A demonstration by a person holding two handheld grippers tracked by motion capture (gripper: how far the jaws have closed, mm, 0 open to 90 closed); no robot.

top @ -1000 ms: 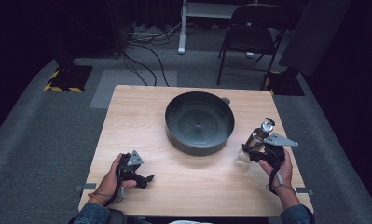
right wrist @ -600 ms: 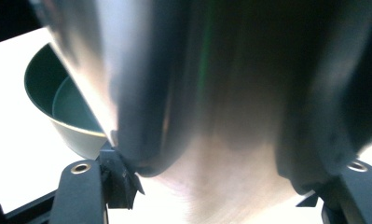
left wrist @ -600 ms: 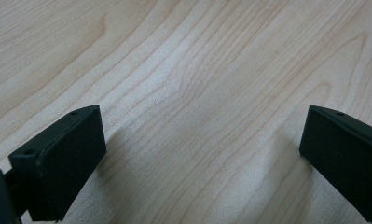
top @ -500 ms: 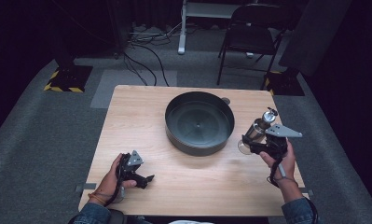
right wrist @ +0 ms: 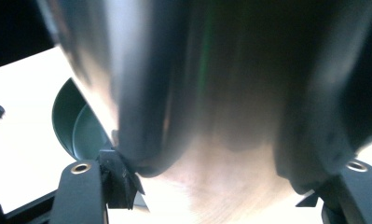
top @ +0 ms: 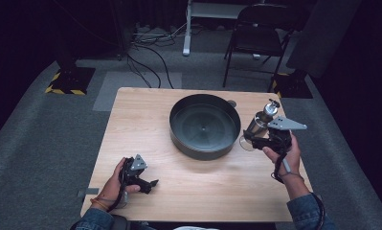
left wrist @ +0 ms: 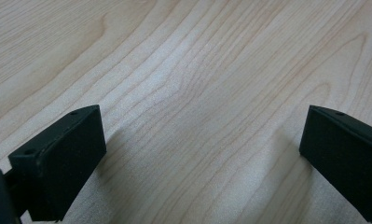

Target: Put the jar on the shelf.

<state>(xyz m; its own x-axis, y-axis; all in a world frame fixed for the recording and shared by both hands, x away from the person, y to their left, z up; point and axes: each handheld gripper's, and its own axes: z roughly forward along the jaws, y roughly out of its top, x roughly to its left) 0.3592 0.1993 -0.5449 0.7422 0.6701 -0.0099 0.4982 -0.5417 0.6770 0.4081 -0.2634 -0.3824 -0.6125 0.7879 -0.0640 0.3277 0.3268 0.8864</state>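
A dark round pan (top: pixel 204 125) sits in the middle of the wooden table (top: pixel 140 120). My right gripper (top: pixel 263 139) is shut on a shiny metal canister (top: pixel 258 122) with a small knob on top, held tilted above the table just right of the pan. In the right gripper view the canister's blurred metal body (right wrist: pixel 211 79) bulges between the jaws, with the pan's rim (right wrist: pixel 74 121) behind at the left. My left gripper (top: pixel 148 184) rests near the table's front left, open, with bare wood between its fingers (left wrist: pixel 58 163).
A small round disc (top: pixel 232 103) lies on the table behind the pan. A folding chair (top: pixel 260 28), cables (top: pixel 150 52) and a yellow-black striped base (top: pixel 66 81) stand on the grey floor beyond the table.
My right gripper has lifted the canister and carried it a little farther from the front edge, staying beside the pan. The left gripper has not moved.
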